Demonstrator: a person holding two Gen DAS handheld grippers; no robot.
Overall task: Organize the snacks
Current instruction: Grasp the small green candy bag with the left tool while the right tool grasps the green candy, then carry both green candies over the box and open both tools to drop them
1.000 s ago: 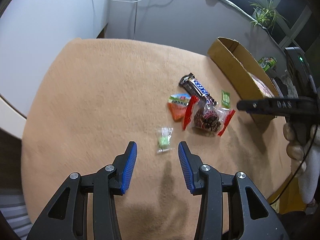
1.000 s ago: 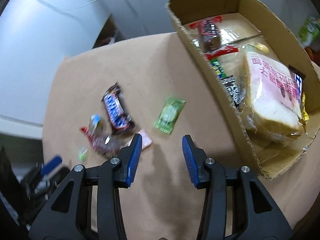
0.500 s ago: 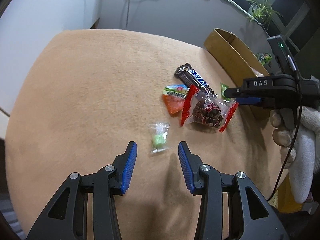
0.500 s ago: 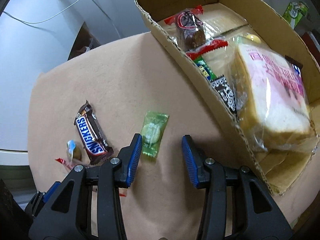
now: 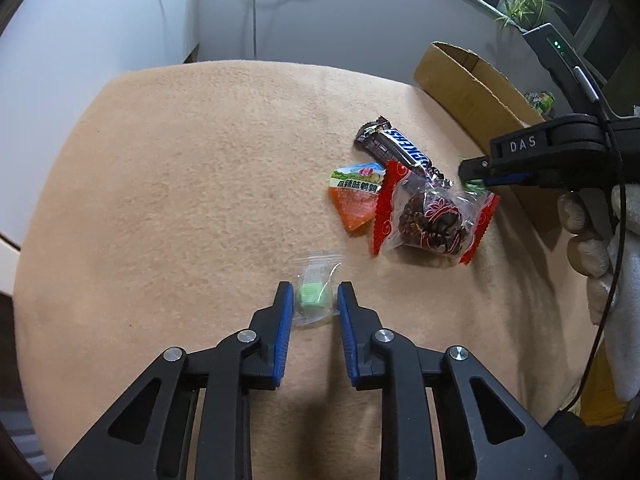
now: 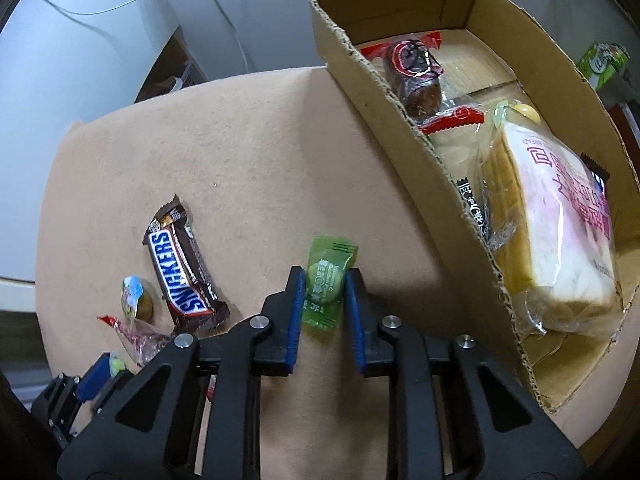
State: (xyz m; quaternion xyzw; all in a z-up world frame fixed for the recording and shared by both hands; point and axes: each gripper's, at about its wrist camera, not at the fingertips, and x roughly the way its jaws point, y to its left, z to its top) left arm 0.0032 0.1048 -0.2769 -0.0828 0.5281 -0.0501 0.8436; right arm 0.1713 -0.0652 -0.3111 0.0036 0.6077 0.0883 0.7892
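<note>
Left gripper [image 5: 313, 300] pinched on clear-wrapped green candy [image 5: 314, 295], right gripper [image 6: 323, 294] on green sweet [image 6: 326, 280], both flat on cloth [image 5: 180, 200], ready for lifting into nearby box [image 6: 400, 128].

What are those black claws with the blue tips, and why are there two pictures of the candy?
They are two hand-held grabbers; a person squeezes one in each hand. Each carries a camera looking along its fingers, so you get two views. The left gripper has pinched a small clear packet with a green sweet. The right gripper has pinched a green wrapped candy. On the tan cloth lie a Snickers bar, an orange packet and a red-edged bag. The cardboard box already holds bread and other snacks.
</note>
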